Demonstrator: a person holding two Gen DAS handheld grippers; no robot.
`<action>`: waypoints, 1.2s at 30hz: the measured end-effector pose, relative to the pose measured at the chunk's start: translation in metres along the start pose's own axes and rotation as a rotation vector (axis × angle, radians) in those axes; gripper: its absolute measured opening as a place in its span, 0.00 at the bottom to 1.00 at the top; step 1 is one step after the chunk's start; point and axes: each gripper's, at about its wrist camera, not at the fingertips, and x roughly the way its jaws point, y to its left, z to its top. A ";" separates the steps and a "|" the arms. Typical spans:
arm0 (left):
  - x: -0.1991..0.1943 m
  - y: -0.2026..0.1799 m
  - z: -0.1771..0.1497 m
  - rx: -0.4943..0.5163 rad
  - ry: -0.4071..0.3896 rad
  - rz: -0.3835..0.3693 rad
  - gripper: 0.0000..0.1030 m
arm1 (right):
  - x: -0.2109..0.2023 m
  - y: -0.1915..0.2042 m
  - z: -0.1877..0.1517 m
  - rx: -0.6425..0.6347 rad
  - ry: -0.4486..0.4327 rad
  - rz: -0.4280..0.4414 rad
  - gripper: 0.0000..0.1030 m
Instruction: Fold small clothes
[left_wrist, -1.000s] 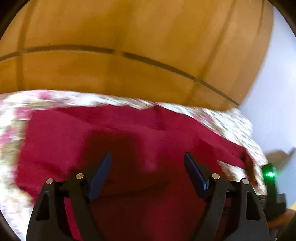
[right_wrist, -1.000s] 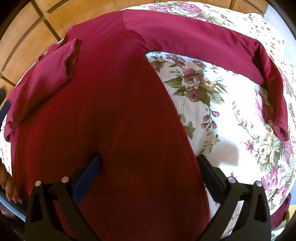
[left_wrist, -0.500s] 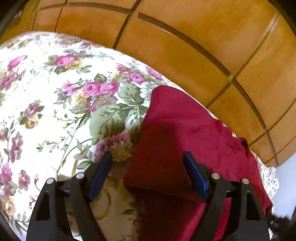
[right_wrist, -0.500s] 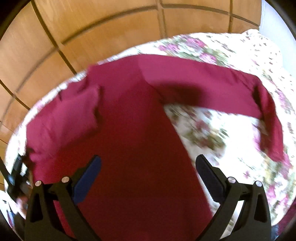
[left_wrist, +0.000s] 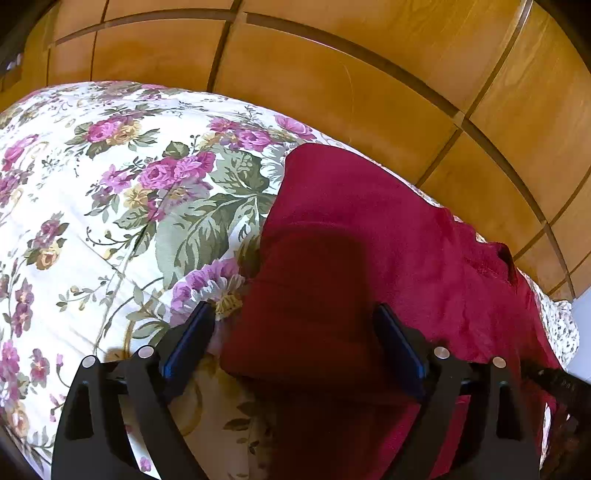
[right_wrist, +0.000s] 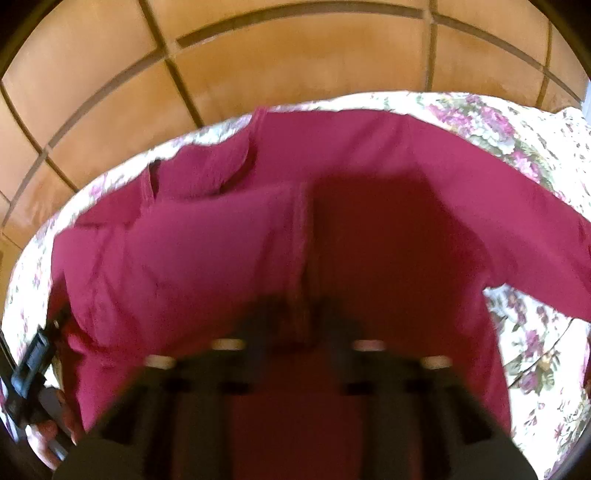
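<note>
1. Garment (right_wrist: 388, 229): a dark red long-sleeved top lies spread on the flowered bedspread (left_wrist: 92, 229), which sits on a floor of orange-brown tiles (left_wrist: 332, 85). In the right wrist view its body runs from the bottom of the frame up toward the top centre, and one sleeve (right_wrist: 517, 206) stretches off to the right edge.
2. Cloth looks plain, matte and unpatterned, with a raised vertical ridge at the middle of that view.
3. In the left wrist view the red fabric fills the lower right, its folded edge slanting from upper centre down to lower centre.
4. Left gripper (left_wrist: 295, 339) straddles that edge with jaws wide and opening; cloth lies between them, untouched by the pads.
5. Right gripper (right_wrist: 299, 332) is blurred; its jaws are together, pinched on the ridge of the garment.
6. Compared with a second ago, the right jaws were wide apart over flat cloth; the left view then showed only red fabric, not the edge.
</note>
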 end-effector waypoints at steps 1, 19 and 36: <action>0.001 -0.001 0.000 0.002 0.001 0.000 0.85 | -0.003 -0.007 0.003 0.047 -0.006 0.024 0.06; -0.003 0.000 0.000 -0.005 -0.002 -0.021 0.90 | -0.069 -0.113 -0.007 0.263 -0.086 -0.415 0.89; -0.040 0.007 -0.008 -0.031 -0.147 -0.109 0.90 | -0.081 -0.236 -0.052 0.264 0.124 -0.637 0.49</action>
